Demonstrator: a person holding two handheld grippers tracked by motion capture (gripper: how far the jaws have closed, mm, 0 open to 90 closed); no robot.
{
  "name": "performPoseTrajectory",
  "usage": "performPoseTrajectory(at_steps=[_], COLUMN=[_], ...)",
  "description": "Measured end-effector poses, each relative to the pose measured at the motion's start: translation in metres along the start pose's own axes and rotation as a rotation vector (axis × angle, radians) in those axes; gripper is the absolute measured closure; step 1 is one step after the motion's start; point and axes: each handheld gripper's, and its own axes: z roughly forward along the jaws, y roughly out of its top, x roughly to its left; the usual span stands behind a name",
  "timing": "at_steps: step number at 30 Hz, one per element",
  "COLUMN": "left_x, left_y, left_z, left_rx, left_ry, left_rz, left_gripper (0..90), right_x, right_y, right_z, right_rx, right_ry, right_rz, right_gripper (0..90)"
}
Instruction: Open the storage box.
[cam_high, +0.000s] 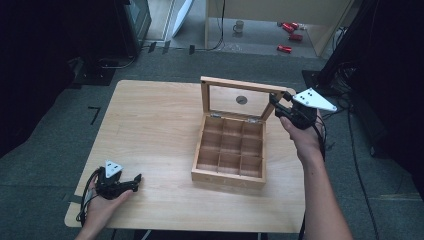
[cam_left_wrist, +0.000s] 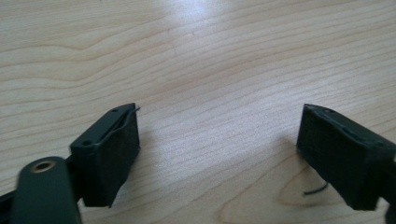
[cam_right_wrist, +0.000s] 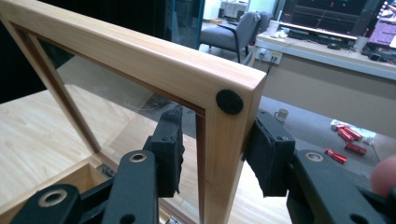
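Note:
An open wooden box (cam_high: 227, 177) with several bare compartments stands right of the table's middle. Its glass-paned lid (cam_high: 239, 83) stands upright at the back. My right gripper (cam_high: 276, 101) is at the lid's top right corner, shut on the side rail of the lid (cam_right_wrist: 140, 56). In the right gripper view my right gripper (cam_right_wrist: 217, 154) has one pad on each side of that rail, just below a round black bumper (cam_right_wrist: 229, 101). My left gripper (cam_high: 137, 179) lies on the table near the front left corner. Its jaws (cam_left_wrist: 219, 126) stand wide open over bare wood.
The light wooden table (cam_high: 155, 125) has free room left of the box. On the floor beyond it lie red cans (cam_high: 289, 36) and a mug (cam_high: 239, 26). Dark equipment stands at both sides. Cables trail by the right edge.

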Motion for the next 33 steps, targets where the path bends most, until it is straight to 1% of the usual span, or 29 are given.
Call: performPoseTrajectory(at_steps=[1,3,7,10,13,14,16,21,23,24,25,29,30,31,33], left_x=[0.0,0.0,0.0,0.0,0.0,0.0,0.0,-0.001,-0.001,-0.001,-0.001,-0.001,-0.001,-0.001,-0.001], left_y=[0.0,0.0,0.001,0.001,0.001,0.001,0.001,0.001,0.001,0.001,0.001,0.001,0.001,0.001,0.001], left_z=[0.0,0.001,0.001,0.001,0.001,0.001,0.001,0.001,0.001,0.001,0.001,0.001,0.001,0.001,0.001], left_rx=[0.005,0.01,0.01,0.012,0.012,0.012,0.012,0.013,0.013,0.013,0.013,0.013,0.013,0.013,0.013], left_ry=[0.002,0.003,-0.002,-0.003,-0.003,-0.003,-0.004,-0.005,-0.005,-0.005,-0.005,-0.006,-0.006,-0.006,-0.006], left_rz=[-0.001,0.001,0.004,0.007,0.006,0.006,0.008,0.008,0.008,0.008,0.008,0.008,0.008,0.009,0.008], left_gripper=[10.8,7.8,6.7,6.7,6.7,6.8,6.8,6.8,6.8,6.8,6.8,6.8,6.8,6.8,6.8], right_x=[-0.001,-0.003,-0.007,-0.009,-0.014,-0.014,-0.018,-0.026,-0.03,-0.03,-0.034,-0.04,-0.04,-0.042,-0.045], right_y=[0.001,0.003,0.007,0.009,0.013,0.013,0.016,0.02,0.02,0.02,0.021,0.02,0.02,0.02,0.019], right_z=[0.002,0.007,0.015,0.019,0.028,0.028,0.036,0.05,0.056,0.056,0.061,0.072,0.072,0.076,0.08], right_rx=[0.0,0.002,0.009,0.016,0.033,0.033,0.042,0.059,0.065,0.065,0.069,0.072,0.072,0.073,0.074], right_ry=[-0.005,-0.018,-0.03,-0.035,-0.043,-0.043,-0.051,-0.068,-0.074,-0.074,-0.082,-0.09,-0.09,-0.093,-0.093], right_rz=[0.007,0.026,0.049,0.06,0.086,0.086,0.108,0.142,0.16,0.16,0.182,0.214,0.214,0.233,0.25], right_gripper=[58.9,58.7,58.5,58.6,58.5,58.5,58.6,60.1,61.8,61.8,62.9,63.7,63.7,64.2,64.9])
